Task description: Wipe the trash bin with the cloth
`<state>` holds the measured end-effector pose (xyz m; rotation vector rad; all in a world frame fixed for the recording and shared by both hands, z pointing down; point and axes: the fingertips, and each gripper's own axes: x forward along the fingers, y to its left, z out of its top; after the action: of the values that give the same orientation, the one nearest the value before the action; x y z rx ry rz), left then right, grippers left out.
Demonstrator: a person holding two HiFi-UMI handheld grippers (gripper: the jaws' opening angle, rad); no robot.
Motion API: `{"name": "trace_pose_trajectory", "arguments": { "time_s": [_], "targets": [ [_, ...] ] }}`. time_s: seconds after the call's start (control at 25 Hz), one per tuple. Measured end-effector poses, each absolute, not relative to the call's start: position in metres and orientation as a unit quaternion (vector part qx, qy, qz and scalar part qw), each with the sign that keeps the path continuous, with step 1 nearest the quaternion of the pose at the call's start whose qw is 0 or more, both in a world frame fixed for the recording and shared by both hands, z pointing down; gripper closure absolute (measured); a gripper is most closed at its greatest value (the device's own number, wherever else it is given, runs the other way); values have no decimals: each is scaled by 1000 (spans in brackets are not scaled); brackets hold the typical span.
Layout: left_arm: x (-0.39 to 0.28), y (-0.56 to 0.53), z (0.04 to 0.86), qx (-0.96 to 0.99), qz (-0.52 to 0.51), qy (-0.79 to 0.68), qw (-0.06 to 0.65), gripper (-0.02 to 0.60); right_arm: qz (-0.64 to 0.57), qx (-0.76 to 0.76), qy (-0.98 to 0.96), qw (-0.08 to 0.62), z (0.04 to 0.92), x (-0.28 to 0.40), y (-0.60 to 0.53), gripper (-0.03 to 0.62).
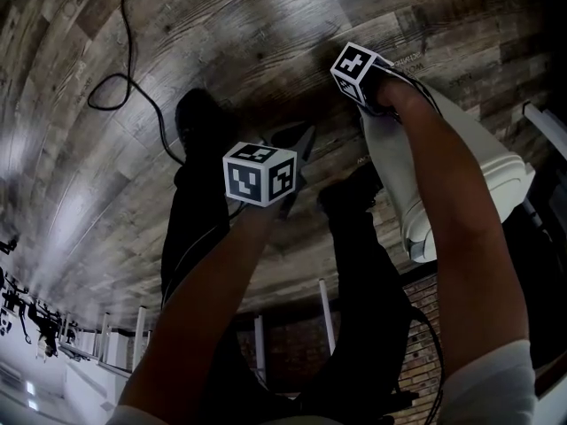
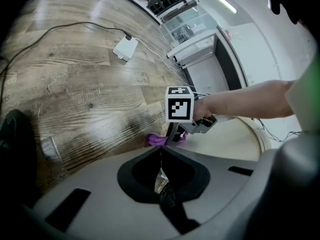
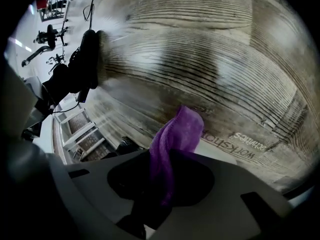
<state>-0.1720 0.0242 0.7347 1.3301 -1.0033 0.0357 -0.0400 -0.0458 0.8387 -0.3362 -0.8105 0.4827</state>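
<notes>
Wood-plank floor carries the white trash bin, lying on its side. My right tongs pinch the purple cloth at the bin's end; my left tongs are closed, empty. Unbraced, the bin may roll under pressure, or the cloth slip free.

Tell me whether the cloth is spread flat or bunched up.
Bunched up: the purple cloth rises as a narrow gathered fold from the right gripper, whose jaws are shut on it.
</notes>
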Motion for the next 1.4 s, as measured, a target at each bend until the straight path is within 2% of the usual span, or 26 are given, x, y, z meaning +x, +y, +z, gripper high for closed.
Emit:
{"name": "trace_pose_trajectory", "arguments": {
  "time_s": [0.12, 0.44, 1.04, 1.4],
  "targets": [
    [-182, 26, 731, 588, 13, -450, 672, 577, 270, -181, -393, 860, 832, -57, -9, 488],
    [-223, 46, 710, 570, 10, -470, 674, 578, 429, -208, -448, 756, 782, -138, 77, 488],
    [-305, 25, 586, 616, 11, -470, 632, 578, 423, -140, -503, 741, 652, -173, 52, 488],
    [-362, 17, 525, 632, -11, -478, 610, 577, 424, -101, -542, 718, 592, -220, 33, 488]
  ]
}}
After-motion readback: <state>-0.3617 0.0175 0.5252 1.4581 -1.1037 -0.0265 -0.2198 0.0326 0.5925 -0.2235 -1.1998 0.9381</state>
